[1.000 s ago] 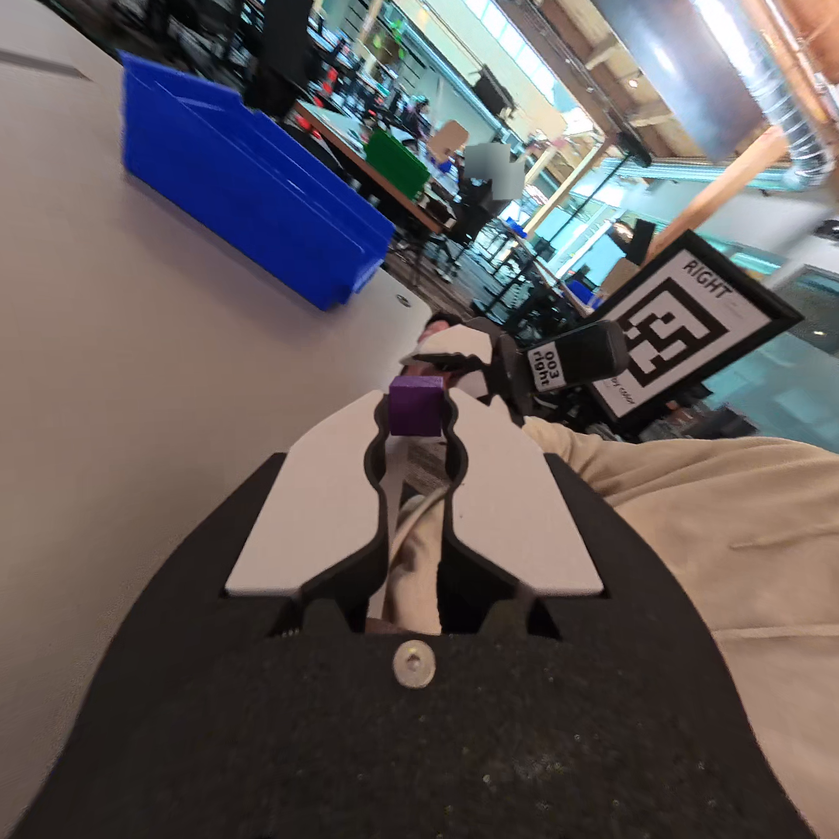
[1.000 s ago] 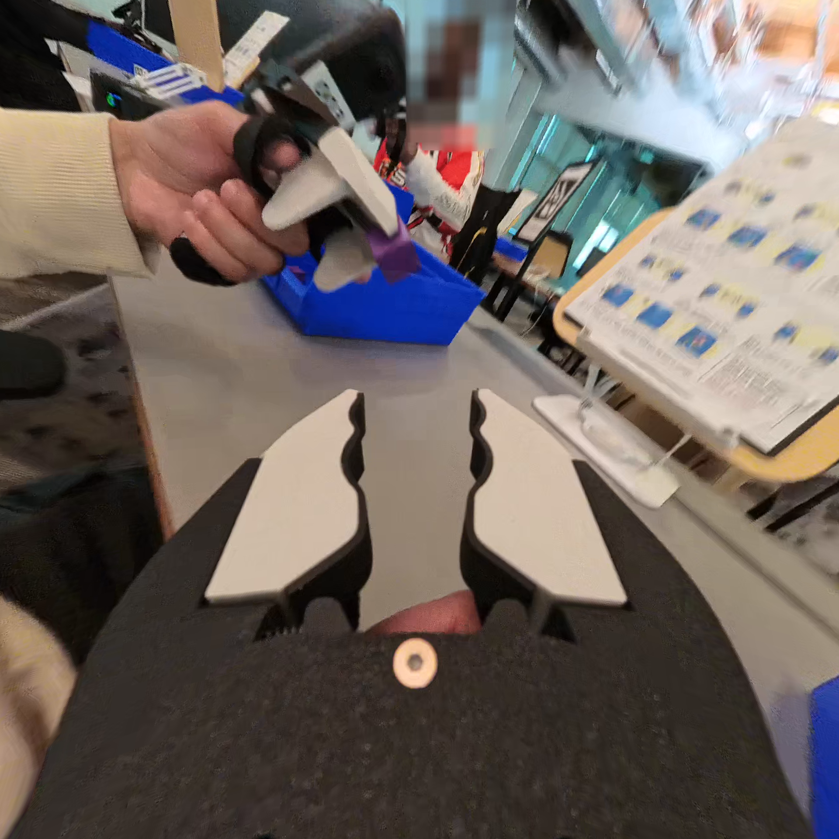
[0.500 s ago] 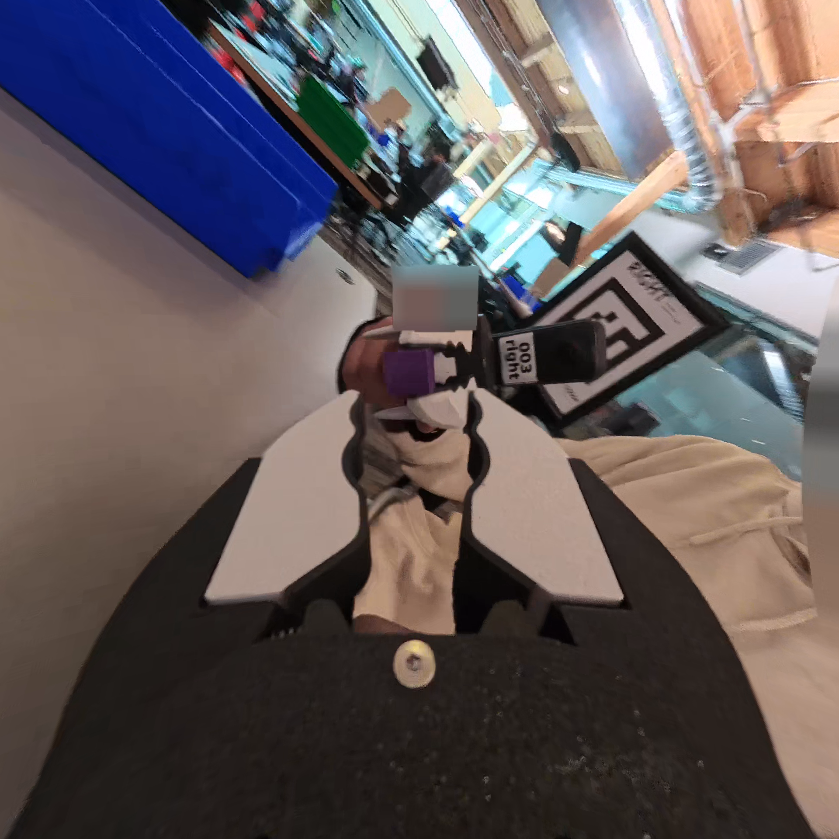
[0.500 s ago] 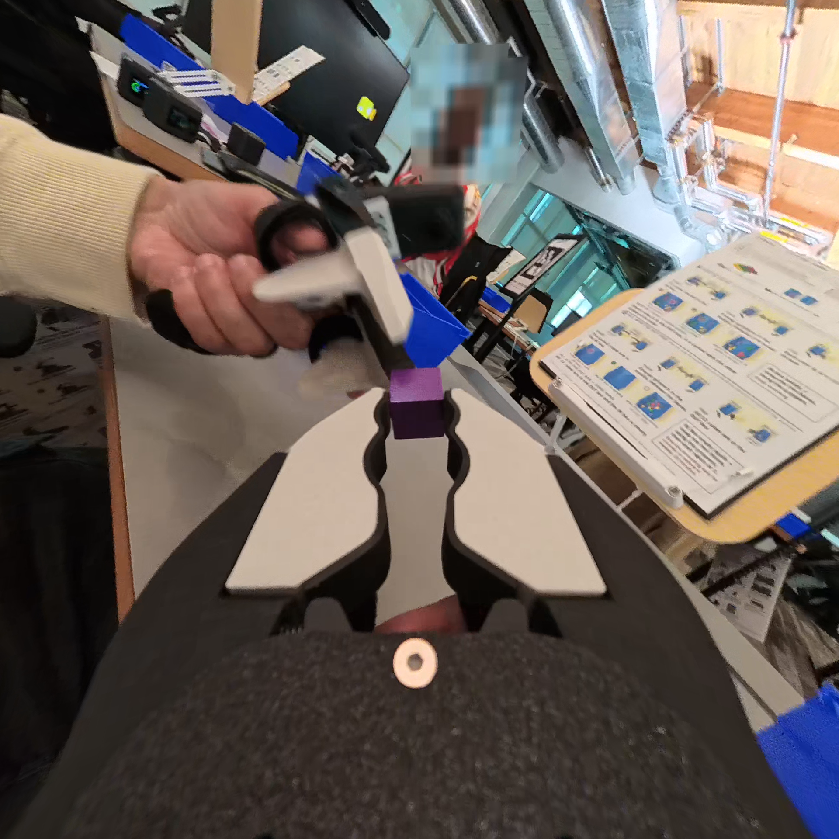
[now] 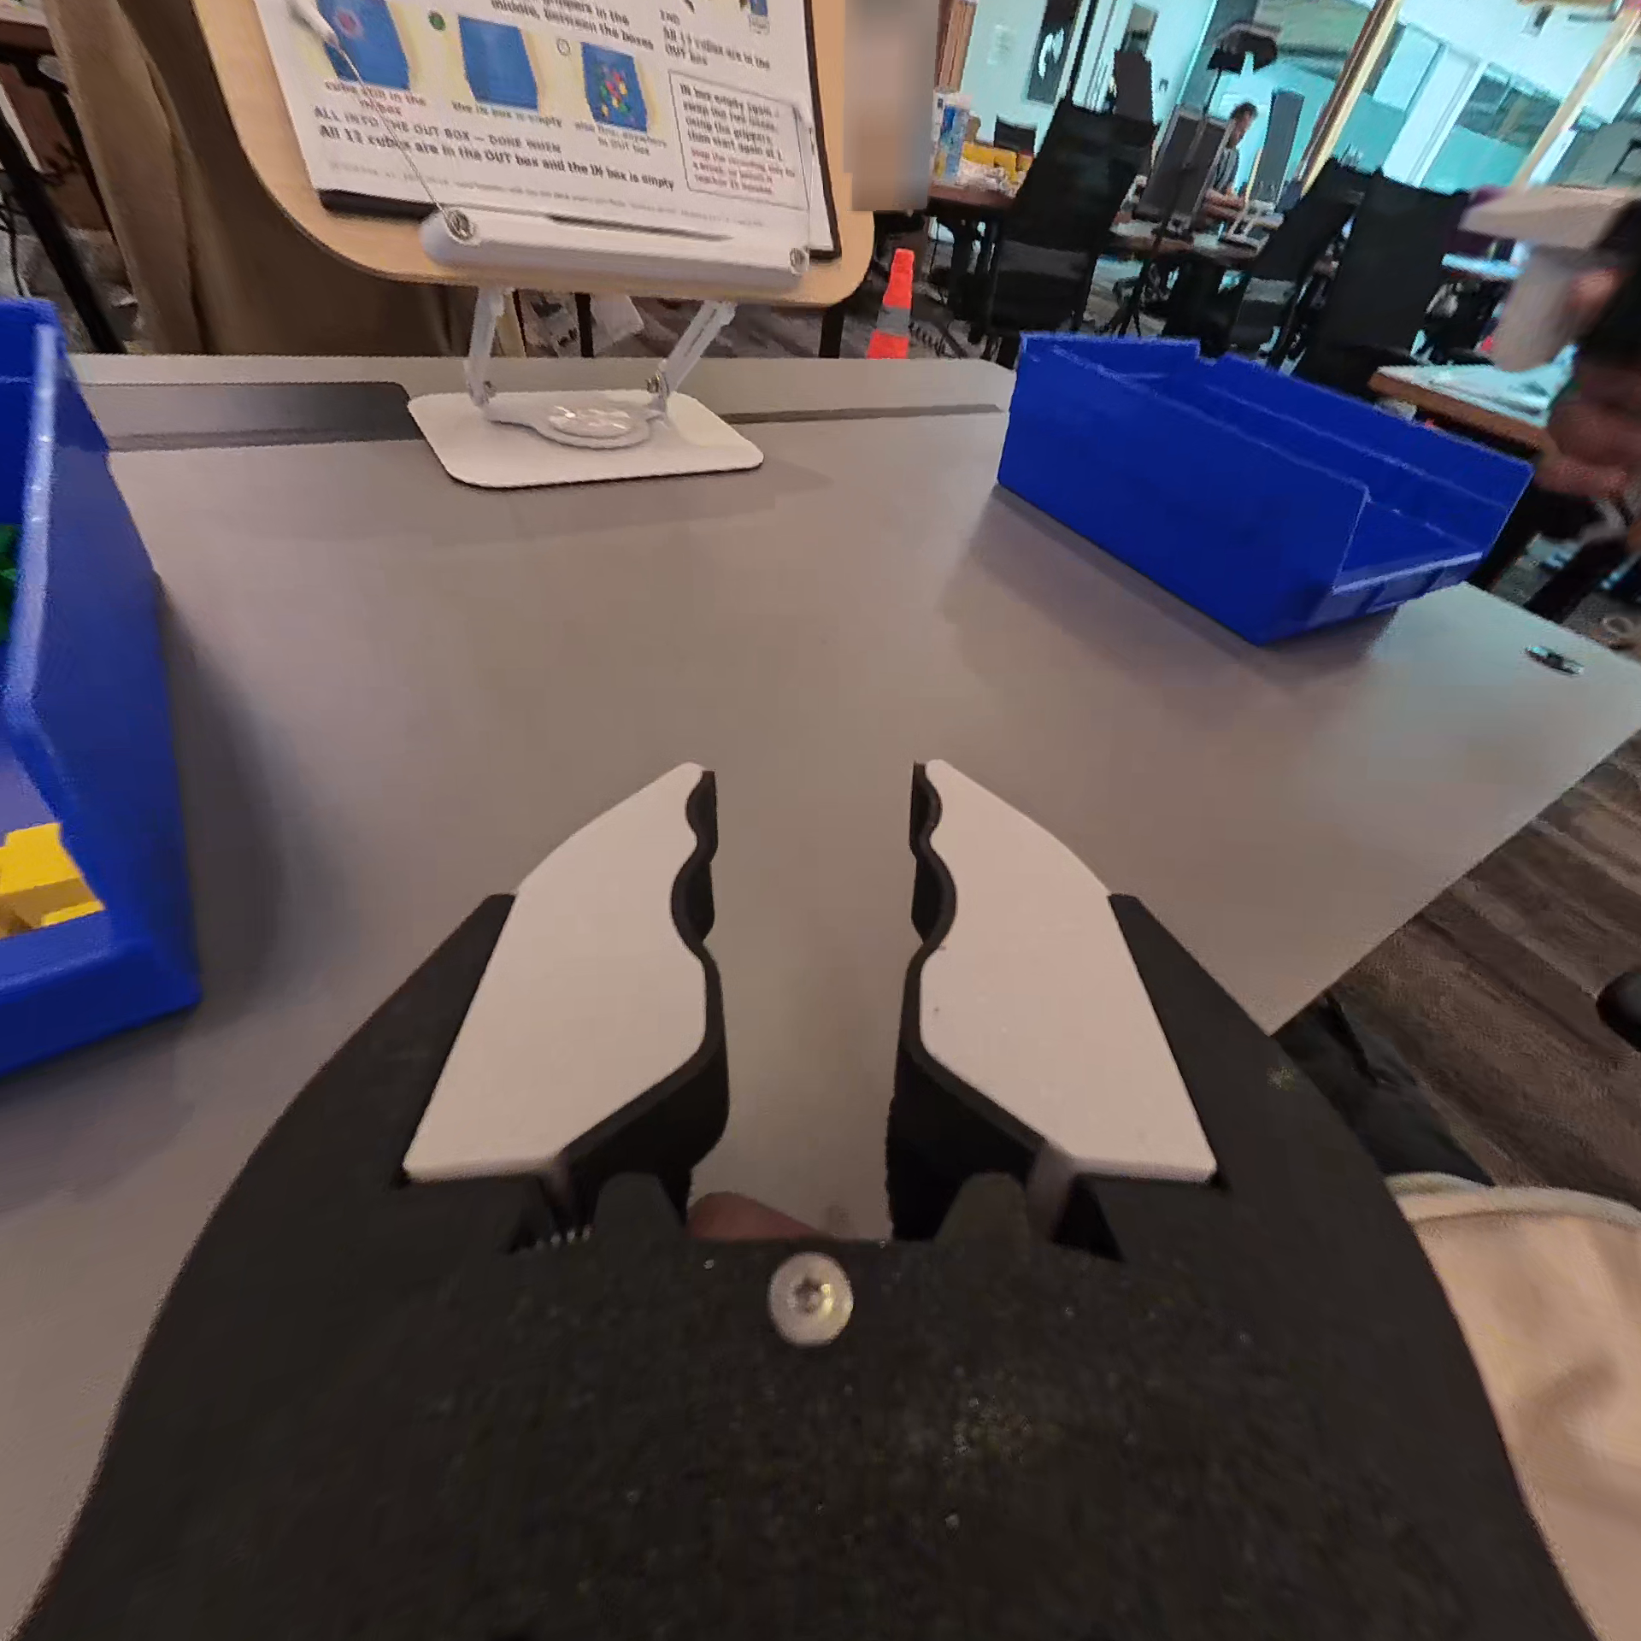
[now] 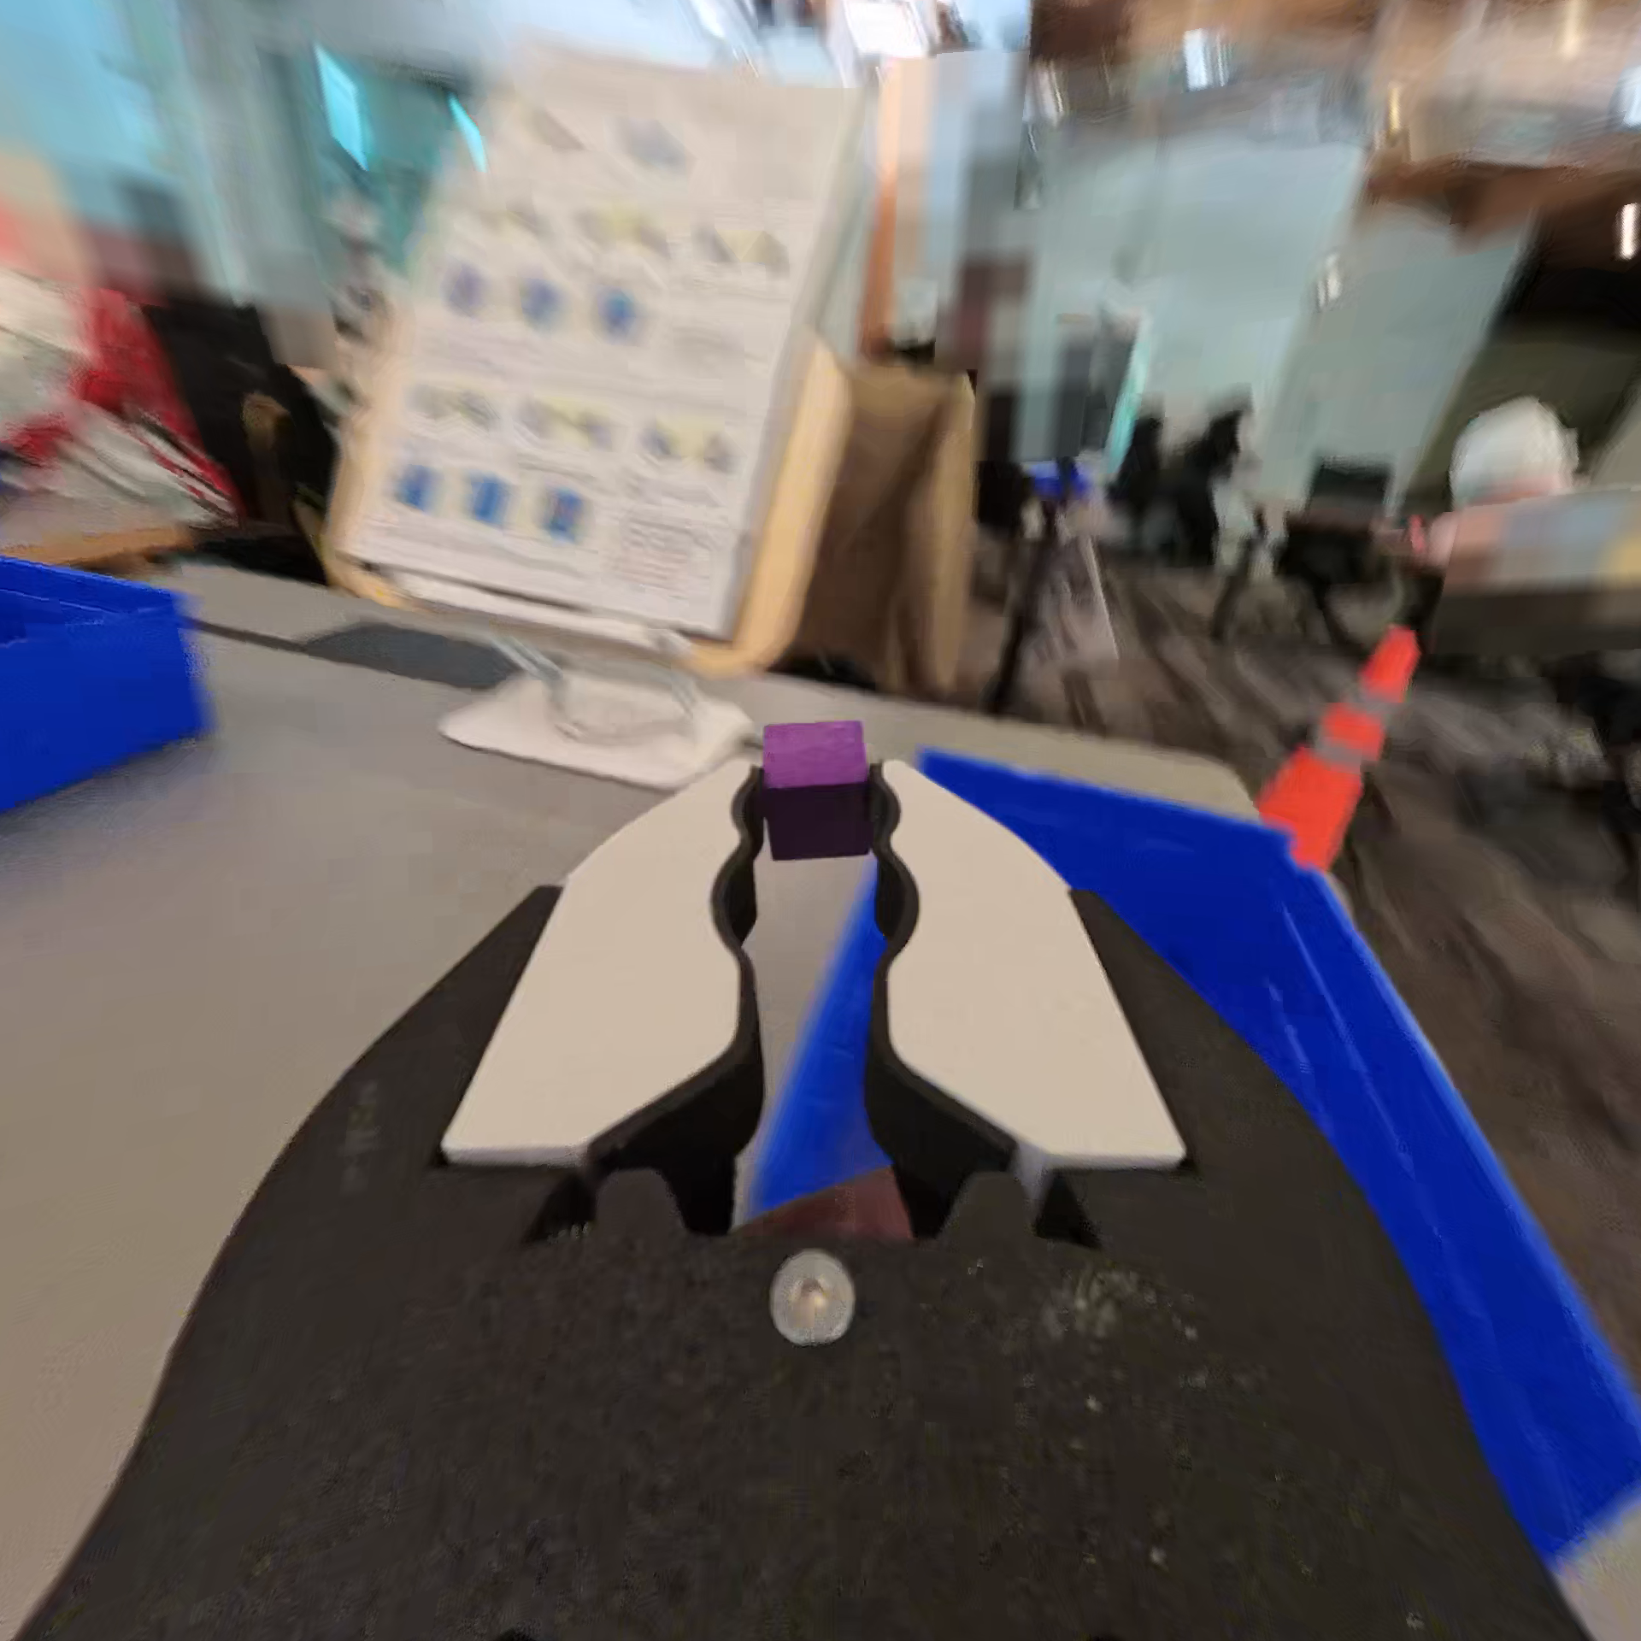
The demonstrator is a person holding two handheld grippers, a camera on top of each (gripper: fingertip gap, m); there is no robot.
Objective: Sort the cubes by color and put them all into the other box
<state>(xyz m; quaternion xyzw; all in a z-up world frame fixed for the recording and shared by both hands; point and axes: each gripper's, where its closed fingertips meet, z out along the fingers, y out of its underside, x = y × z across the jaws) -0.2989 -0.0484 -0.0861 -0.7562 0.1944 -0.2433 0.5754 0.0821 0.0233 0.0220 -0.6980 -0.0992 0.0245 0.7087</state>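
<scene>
My right gripper [image 6: 815,786] is shut on a purple cube [image 6: 814,788] held at its fingertips, above the near-left wall of a blue box [image 6: 1199,941]. My left gripper [image 5: 810,781] is open and empty over the grey table [image 5: 622,622]. In the left wrist view a blue box [image 5: 80,799] at the left edge holds yellow cubes [image 5: 40,875] and something green [image 5: 7,568]. A second blue box [image 5: 1243,497] stands at the far right of the table. The right wrist view is blurred by motion.
An instruction board on a white stand [image 5: 577,435] sits at the table's far edge; it also shows in the right wrist view [image 6: 568,400]. An orange cone [image 6: 1332,755] stands on the floor beyond. The table's right edge [image 5: 1465,844] drops to carpet. A cream sleeve [image 5: 1545,1332] shows at lower right. The gap from one gripper's tips to the other's is roughly 40 cm.
The purple cube passed from my left gripper to my right. My left gripper opened and swung away to face the table. My right gripper swung round toward a blue box.
</scene>
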